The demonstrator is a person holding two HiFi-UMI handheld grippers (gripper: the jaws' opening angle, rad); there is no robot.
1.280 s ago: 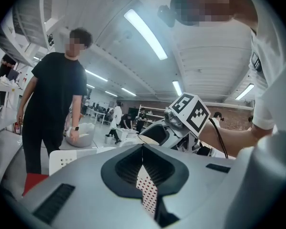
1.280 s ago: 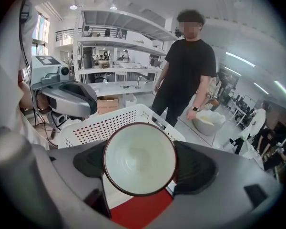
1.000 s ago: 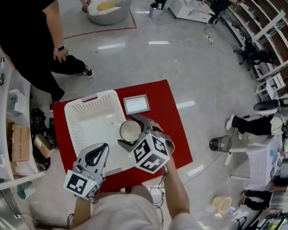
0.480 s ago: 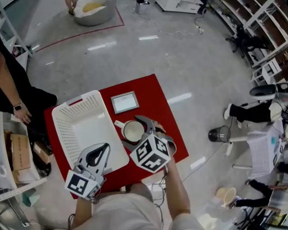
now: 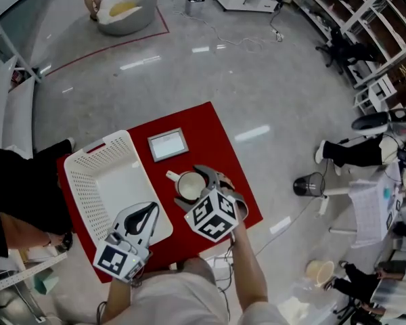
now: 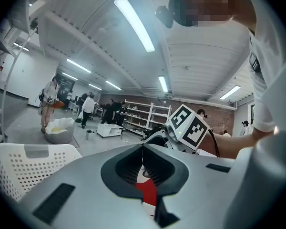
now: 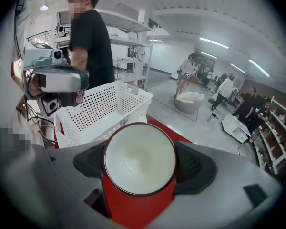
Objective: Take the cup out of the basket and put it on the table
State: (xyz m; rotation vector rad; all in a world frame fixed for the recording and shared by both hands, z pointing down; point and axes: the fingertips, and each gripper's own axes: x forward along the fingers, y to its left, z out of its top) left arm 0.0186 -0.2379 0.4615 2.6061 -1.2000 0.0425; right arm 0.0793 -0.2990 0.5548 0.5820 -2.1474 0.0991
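The cup (image 5: pixel 188 185), white inside with a dark rim, is upright over the red table (image 5: pixel 220 144), just right of the white basket (image 5: pixel 88 175). Its handle points to the far left. My right gripper (image 5: pixel 195 189) is shut on the cup, one jaw on each side; the right gripper view shows the cup (image 7: pixel 139 159) filling the gap of that gripper (image 7: pixel 140 168). Whether the cup's base touches the table I cannot tell. My left gripper (image 5: pixel 146 212) hovers over the basket's near right corner, shut and holding nothing, its tips (image 6: pixel 143 149) meeting.
A small grey tablet-like device (image 5: pixel 168 144) lies on the table beyond the cup. The basket (image 7: pixel 100 104) looks bare inside. A person in black (image 5: pixel 13 195) stands close by the table's left edge. Grey floor surrounds the table, with a stool (image 5: pixel 308 185) to the right.
The cup has moved right, from the basket's right rim to over the red table, still in my right gripper. The person in black has shifted toward the near left.
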